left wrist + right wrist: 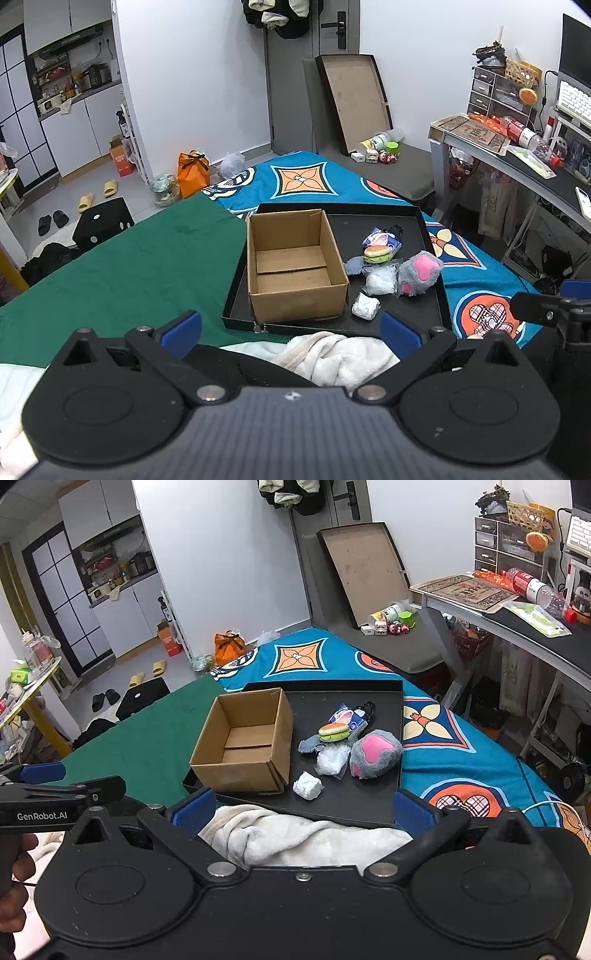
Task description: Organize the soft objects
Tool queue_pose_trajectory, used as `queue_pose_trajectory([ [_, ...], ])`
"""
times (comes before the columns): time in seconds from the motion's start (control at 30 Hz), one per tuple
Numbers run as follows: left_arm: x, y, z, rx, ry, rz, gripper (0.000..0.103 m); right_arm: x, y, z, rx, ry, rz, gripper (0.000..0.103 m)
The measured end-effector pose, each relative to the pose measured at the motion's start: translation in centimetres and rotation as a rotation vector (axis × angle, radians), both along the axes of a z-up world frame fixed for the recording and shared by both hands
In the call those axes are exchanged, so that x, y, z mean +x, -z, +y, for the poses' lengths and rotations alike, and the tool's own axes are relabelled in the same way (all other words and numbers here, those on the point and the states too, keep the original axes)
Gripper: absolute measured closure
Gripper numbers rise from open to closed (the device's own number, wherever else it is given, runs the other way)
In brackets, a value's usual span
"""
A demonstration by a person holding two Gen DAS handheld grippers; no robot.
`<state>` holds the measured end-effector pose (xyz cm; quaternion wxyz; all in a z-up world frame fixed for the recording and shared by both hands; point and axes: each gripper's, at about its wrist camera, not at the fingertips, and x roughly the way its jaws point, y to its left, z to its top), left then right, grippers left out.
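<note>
**Both grippers wide apart short of the tray**

A shallow black rectangular tray (436, 299) lies on the bed. An open, empty brown cardboard box (291, 266) stands at the tray's left edge. Toward the right edge lie a grey plush paw with pink pads (419, 273), a small plush hamburger (376, 253), a clear crumpled plastic bag (380, 280) and, near the front edge, a white crumpled wad (365, 305). The left gripper (291, 330) and right gripper (304, 810) hang before the tray's front edge, jaws spread, holding nothing, above a white fleece blanket (295, 838).
</note>
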<state>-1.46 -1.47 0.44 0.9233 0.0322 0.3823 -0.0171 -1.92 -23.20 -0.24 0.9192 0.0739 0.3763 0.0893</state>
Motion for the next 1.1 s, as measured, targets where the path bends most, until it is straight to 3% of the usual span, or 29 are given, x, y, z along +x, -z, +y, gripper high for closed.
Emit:
queue_pose_trajectory([
  [1.1,1.4,0.7,0.5,-0.034,-0.001,-0.001,0.001,1.3,0.2,0.0,-0.046,0.014,0.004,0.000],
])
